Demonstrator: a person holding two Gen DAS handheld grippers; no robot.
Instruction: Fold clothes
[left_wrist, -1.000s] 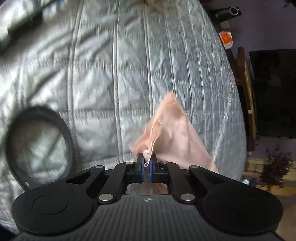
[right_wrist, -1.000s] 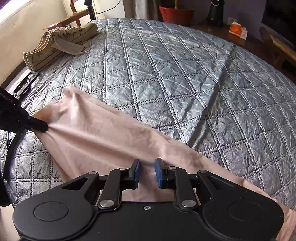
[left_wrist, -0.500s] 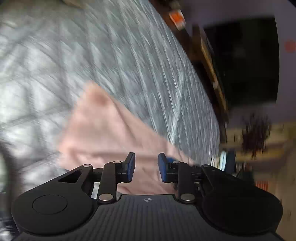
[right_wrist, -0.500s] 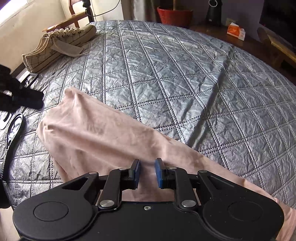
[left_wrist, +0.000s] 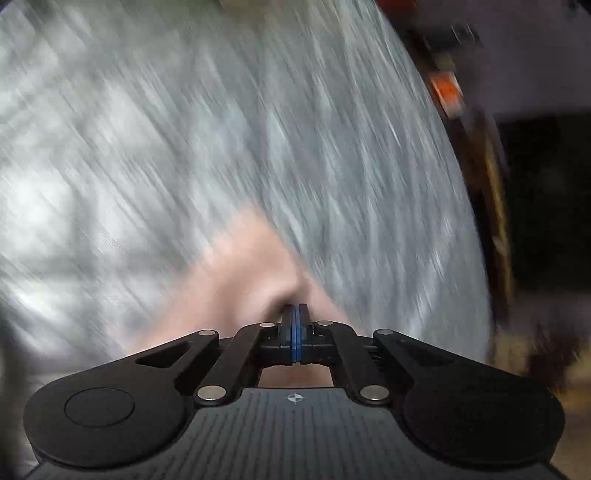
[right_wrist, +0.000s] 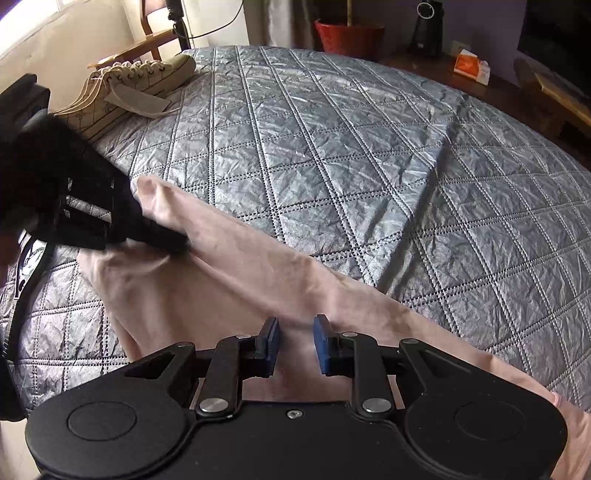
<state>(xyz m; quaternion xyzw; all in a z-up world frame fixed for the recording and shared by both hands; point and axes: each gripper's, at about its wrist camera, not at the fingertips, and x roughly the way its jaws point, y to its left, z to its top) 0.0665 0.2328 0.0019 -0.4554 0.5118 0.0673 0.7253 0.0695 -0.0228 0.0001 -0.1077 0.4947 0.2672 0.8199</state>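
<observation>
nearest to me, my right claw (right_wrist: 295, 334) hangs over the pink garment (right_wrist: 229, 280) with its blue pads (right_wrist: 272, 334) standing apart; the cloth lies beneath the gap and i see no pad pressing on it. its jaws have just been easing a little wider. the garment lies as a long band across the near edge of the bed (right_wrist: 369, 155), running from the lower right corner of the right wrist view up toward the left.

farther along that band, my left claw (right_wrist: 173, 242) has its tip down on the cloth near the garment's far end, and the fabric puckers around it. in the left wrist view the blue pads (left_wrist: 294, 332) meet with no gap i can see, the jaws having just snapped closed, and pink fabric bunches right at their tips, so i read it as pinching the garment. that view is heavily blurred.

beyond the garment the grey quilted bed cover stretches away. at its far left corner sit cream sneakers (right_wrist: 136, 85). past the bed stand a wooden chair (right_wrist: 147, 40), a red pot (right_wrist: 349, 35) and an orange packet (right_wrist: 471, 66).
</observation>
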